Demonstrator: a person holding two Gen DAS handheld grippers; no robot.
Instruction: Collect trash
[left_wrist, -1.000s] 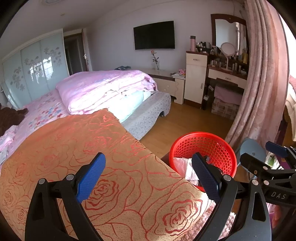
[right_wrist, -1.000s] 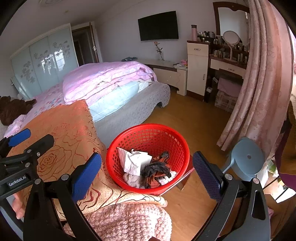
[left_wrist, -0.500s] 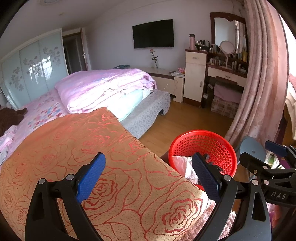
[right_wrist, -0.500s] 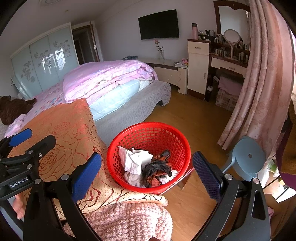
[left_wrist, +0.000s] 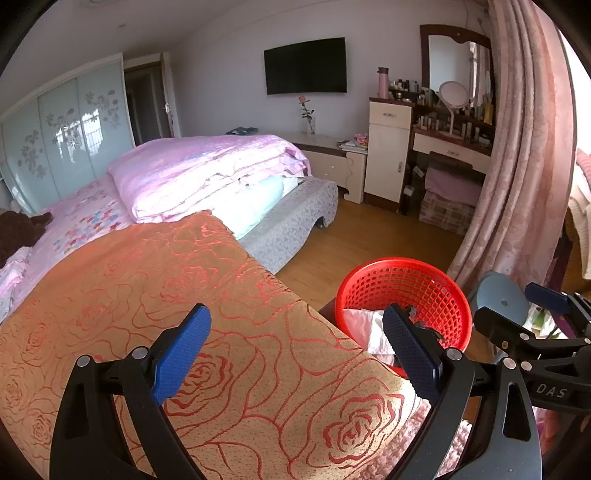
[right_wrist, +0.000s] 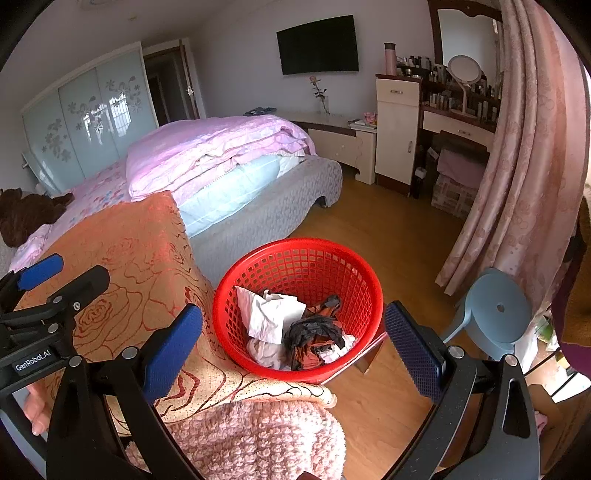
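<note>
A red mesh basket (right_wrist: 299, 258) stands on the wooden floor beside the bed, holding crumpled white paper (right_wrist: 271, 314) and dark and orange wrappers (right_wrist: 314, 332). My right gripper (right_wrist: 291, 350) hangs open just above and in front of it, nothing between its blue pads. In the left wrist view the same basket (left_wrist: 413, 284) shows at right, partly hidden by the orange rose-patterned blanket (left_wrist: 147, 295). My left gripper (left_wrist: 295, 347) is open over that blanket, empty. The right gripper also shows at the far right edge of the left wrist view.
A grey-blue plastic stool (right_wrist: 495, 314) stands right of the basket, with a pink curtain (right_wrist: 517, 166) behind it. A pink knitted throw (right_wrist: 258, 439) lies below the blanket. Folded pink bedding (right_wrist: 221, 147) is piled on the bed; a dresser (right_wrist: 454, 122) stands at the far wall.
Both views have shifted very slightly; the basket sits a little higher in the frames. Both grippers stay open and empty.
</note>
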